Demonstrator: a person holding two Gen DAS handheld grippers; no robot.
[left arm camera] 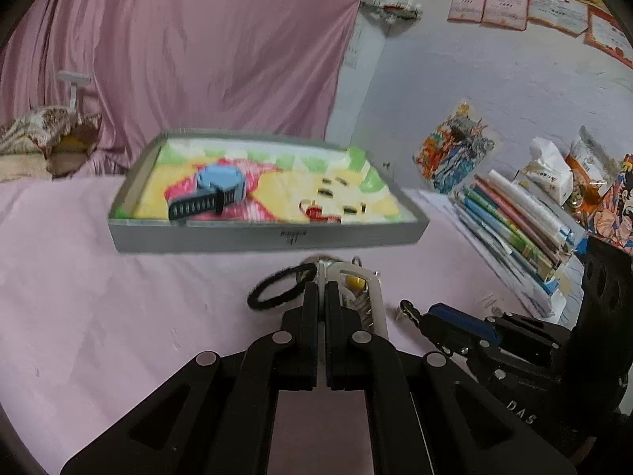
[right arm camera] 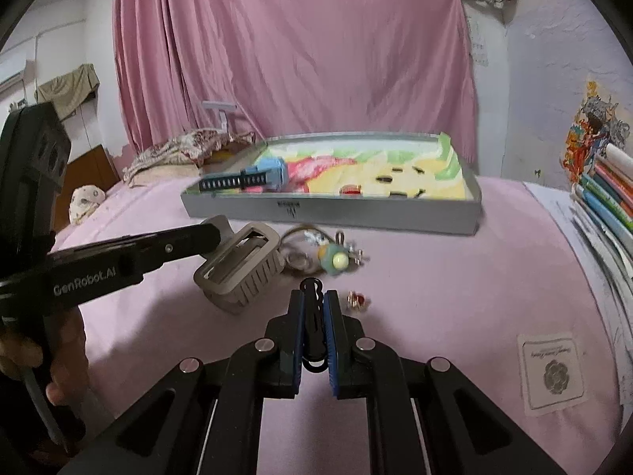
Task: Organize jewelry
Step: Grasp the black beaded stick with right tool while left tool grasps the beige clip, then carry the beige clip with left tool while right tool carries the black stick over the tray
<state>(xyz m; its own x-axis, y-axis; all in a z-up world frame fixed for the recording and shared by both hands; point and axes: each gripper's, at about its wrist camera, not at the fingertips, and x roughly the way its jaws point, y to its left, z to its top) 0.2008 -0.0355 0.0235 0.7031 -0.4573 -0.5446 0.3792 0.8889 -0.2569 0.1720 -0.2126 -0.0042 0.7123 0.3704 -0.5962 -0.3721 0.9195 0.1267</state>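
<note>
A grey tray (left arm camera: 269,237) with a colourful liner stands on the pink bed and holds a blue watch (left arm camera: 215,188), several black clips and a red item. It also shows in the right wrist view (right arm camera: 332,213). My left gripper (left arm camera: 321,289) is shut on a beige hair claw clip (right arm camera: 237,273), held just above the bed. A black hair tie (left arm camera: 277,289) lies by its left finger. My right gripper (right arm camera: 315,301) is shut on a black hair clip (right arm camera: 314,316). A green keychain charm (right arm camera: 334,259) and a small red-gold earring (right arm camera: 358,300) lie ahead of it.
Books and pens (left arm camera: 514,229) are stacked along the wall at the right, with a tissue pack (left arm camera: 548,174). A pink curtain (right arm camera: 292,59) hangs behind the tray. A white label card (right arm camera: 552,374) lies on the bed at the right. Pillows (right arm camera: 186,150) lie at the back left.
</note>
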